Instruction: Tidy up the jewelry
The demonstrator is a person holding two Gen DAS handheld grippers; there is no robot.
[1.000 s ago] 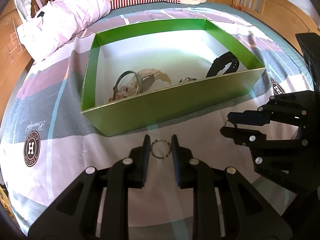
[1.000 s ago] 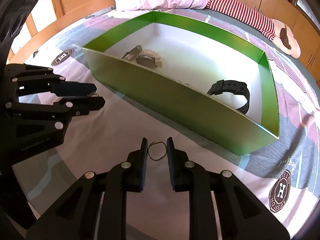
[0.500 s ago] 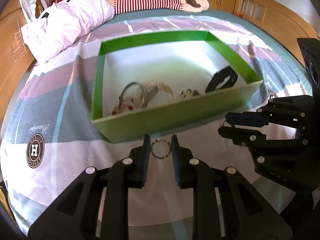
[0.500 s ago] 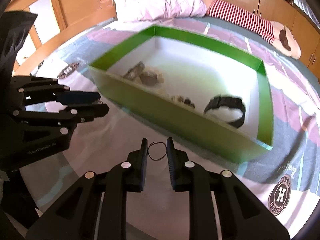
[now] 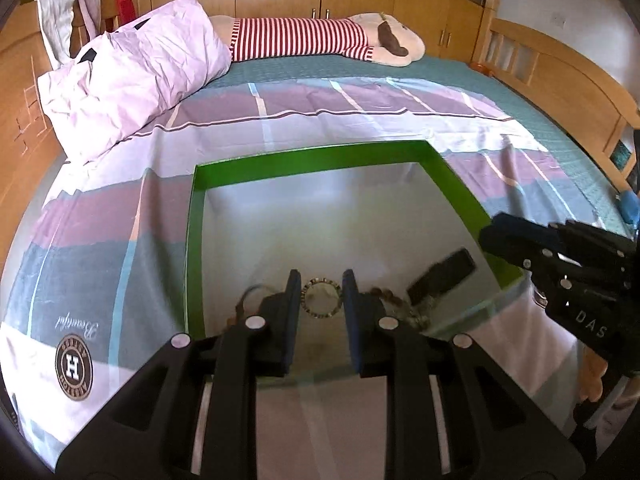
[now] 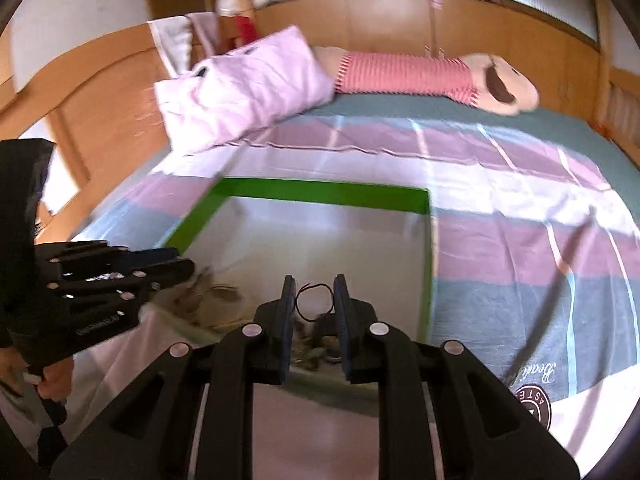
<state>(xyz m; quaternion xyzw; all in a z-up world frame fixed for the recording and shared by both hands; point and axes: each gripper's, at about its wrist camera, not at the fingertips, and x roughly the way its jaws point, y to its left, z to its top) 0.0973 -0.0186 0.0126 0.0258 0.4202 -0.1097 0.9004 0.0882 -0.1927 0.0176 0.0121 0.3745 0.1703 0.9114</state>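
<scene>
My left gripper [image 5: 321,298] is shut on a beaded ring bracelet [image 5: 320,280] and holds it above the near part of the green box [image 5: 312,160]. My right gripper [image 6: 315,299] is shut on a thin black loop [image 6: 316,289] and holds it over the same box [image 6: 320,194]. Inside the box lie a black watch [image 5: 442,272], a small chain bracelet [image 5: 390,298] and other pieces, partly hidden behind my fingers. Each gripper shows in the other's view, the right one [image 5: 560,256] and the left one [image 6: 120,272].
The box sits on a striped purple, grey and white bedsheet [image 5: 100,240]. A pink pillow [image 5: 132,80] and a striped plush toy [image 5: 320,40] lie at the head of the bed. Wooden bed rails [image 5: 560,76] run along the right.
Both grippers have lifted with their pieces and moved forward from the sheet in front of the box to above its inside. The right wrist view is blurred from motion.
</scene>
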